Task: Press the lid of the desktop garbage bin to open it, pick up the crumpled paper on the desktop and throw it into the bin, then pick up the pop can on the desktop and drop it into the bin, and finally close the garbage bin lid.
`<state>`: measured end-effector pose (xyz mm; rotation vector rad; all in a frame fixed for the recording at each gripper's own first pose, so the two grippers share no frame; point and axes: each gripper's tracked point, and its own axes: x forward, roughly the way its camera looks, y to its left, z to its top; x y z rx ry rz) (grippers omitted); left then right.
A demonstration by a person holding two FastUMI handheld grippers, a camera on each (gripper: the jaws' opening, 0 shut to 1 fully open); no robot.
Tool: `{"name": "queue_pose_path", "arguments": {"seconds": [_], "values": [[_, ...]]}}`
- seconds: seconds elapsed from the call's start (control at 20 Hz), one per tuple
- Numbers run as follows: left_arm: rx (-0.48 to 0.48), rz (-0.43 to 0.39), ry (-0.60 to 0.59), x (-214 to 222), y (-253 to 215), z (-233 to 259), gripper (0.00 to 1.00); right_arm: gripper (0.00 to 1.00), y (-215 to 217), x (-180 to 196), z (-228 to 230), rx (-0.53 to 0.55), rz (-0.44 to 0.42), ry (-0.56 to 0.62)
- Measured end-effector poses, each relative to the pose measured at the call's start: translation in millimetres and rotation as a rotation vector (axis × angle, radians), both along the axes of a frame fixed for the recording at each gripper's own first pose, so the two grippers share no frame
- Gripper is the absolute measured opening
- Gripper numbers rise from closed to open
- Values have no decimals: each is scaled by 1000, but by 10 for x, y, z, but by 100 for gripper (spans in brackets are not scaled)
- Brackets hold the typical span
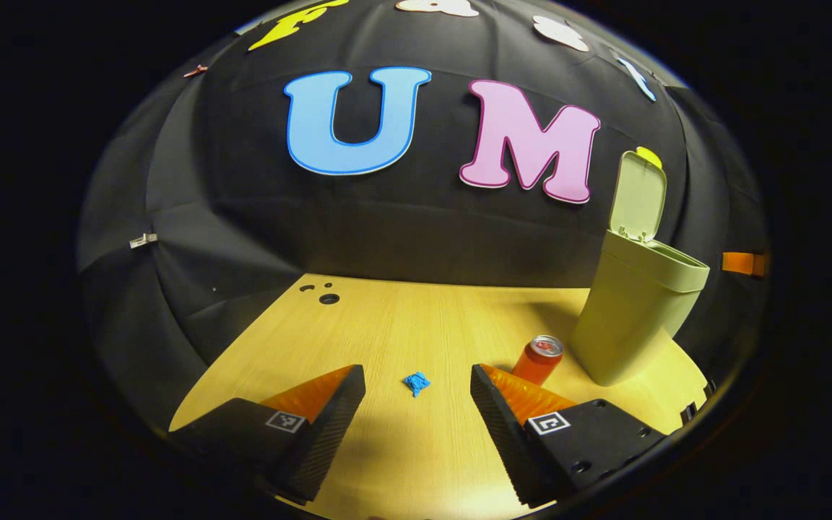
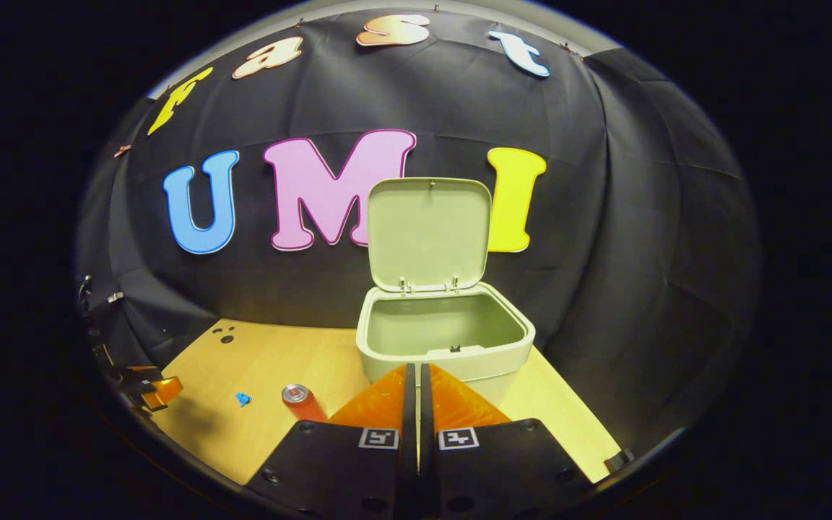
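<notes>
With the bin [image 2: 445, 339] lid [image 2: 428, 232] up straight ahead of the closed, empty right gripper [image 2: 417, 383], the left gripper [image 1: 416, 397] spreads wide because the crumpled paper [image 1: 416, 383] lies just ahead between its fingers, pop can [image 1: 539, 359] right.

Bare wooden desktop [image 1: 401, 325] lies open around the small crumpled paper [image 1: 416, 383]; the pop can [image 1: 539, 359] stands just beside the open-lidded bin [image 1: 633, 310].
</notes>
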<state>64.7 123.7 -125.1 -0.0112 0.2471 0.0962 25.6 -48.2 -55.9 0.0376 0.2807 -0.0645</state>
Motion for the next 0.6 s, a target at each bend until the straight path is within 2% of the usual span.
{"name": "queue_pose_path", "arguments": {"seconds": [0.2, 0.3, 0.4, 0.5, 0.55, 0.6], "values": [[-9, -4, 43, 247, 33, -236, 96, 6, 98, -26, -139, -25, 47, 29], [-25, -2, 66, 420, 25, -350, 96, 12, 135, -54, -247, -38, 74, 55], [-33, -4, 90, 538, 13, -478, 96, 29, 176, -93, -364, -26, 92, 78], [-30, -6, 115, 698, 11, -607, 96, 73, 195, -121, -499, -20, 102, 107], [-30, -3, 127, 767, 8, -685, 96, 87, 208, -130, -549, -20, 109, 120], [-33, 3, 142, 829, 14, -761, 96, 91, 220, -139, -608, -18, 113, 130]]}}
